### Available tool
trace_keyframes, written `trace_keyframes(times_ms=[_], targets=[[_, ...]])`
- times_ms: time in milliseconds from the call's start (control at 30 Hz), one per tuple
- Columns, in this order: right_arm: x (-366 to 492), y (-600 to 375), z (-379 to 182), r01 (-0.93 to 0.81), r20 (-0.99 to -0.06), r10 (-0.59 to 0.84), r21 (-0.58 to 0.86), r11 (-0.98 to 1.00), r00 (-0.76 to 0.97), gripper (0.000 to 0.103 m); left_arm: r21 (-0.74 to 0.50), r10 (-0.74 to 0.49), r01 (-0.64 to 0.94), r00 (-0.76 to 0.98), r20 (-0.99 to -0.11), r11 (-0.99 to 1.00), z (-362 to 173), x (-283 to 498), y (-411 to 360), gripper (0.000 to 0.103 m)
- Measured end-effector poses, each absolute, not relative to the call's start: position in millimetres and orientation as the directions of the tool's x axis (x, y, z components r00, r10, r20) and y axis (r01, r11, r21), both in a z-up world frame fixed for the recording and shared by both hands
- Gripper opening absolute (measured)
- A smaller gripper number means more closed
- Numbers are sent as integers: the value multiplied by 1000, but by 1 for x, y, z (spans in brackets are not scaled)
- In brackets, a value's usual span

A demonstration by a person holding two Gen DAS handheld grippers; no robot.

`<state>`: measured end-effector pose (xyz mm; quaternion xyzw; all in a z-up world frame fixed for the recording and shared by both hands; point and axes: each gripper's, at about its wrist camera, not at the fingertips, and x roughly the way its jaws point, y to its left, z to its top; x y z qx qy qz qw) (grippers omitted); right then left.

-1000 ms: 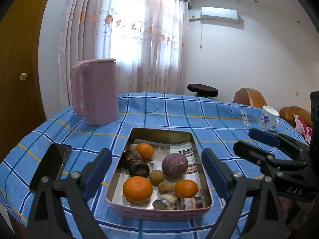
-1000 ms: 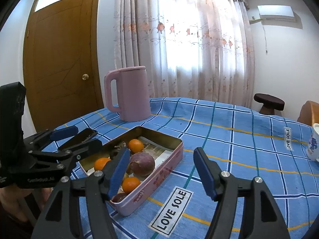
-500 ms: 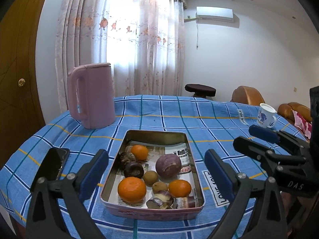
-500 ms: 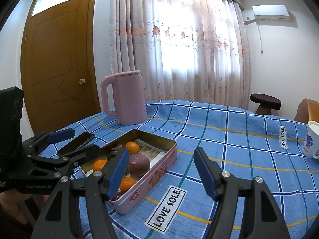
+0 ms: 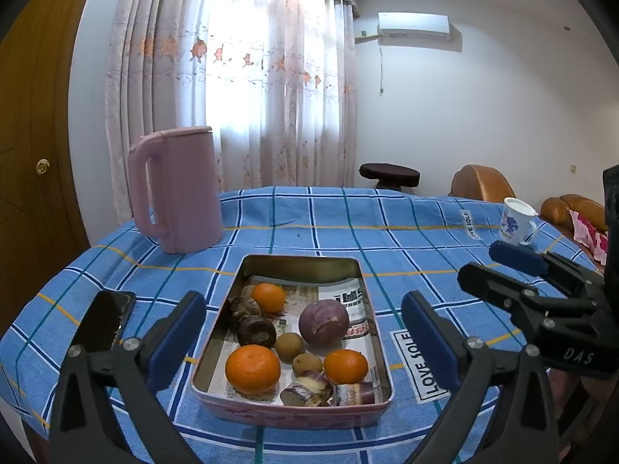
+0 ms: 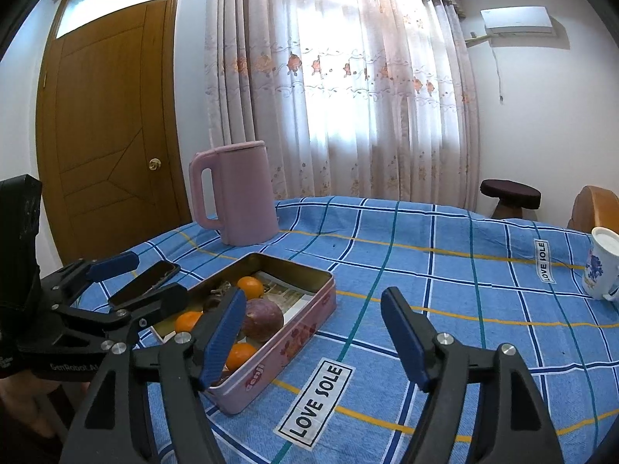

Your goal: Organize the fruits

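Two hand-held grippers, left (image 5: 301, 342) and right (image 6: 313, 334), are held wide open and empty near the rectangular pink metal tin (image 5: 371, 309), presumably for fruit picking.

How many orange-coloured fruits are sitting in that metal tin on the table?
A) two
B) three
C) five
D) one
B: the left wrist view shows three oranges in the tin, one at the back left, a larger one at the front left and one at the front right; the other pieces in the tin are purple or brown.
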<state>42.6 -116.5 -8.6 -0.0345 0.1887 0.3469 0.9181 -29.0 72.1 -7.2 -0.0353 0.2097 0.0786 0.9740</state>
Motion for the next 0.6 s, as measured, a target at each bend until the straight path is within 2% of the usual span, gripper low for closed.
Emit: trace_keyframes(times_ms=[200,600], targets=[[42,-123,-6,-644,-361,622,73,762,695,73,-20,145,-168,896,-421,986,-6,-28,68,103],[40,-137,3,-627,-331,613,76,775,717,74,-35,120,-144,919,-376,989,4,-35,60,103]])
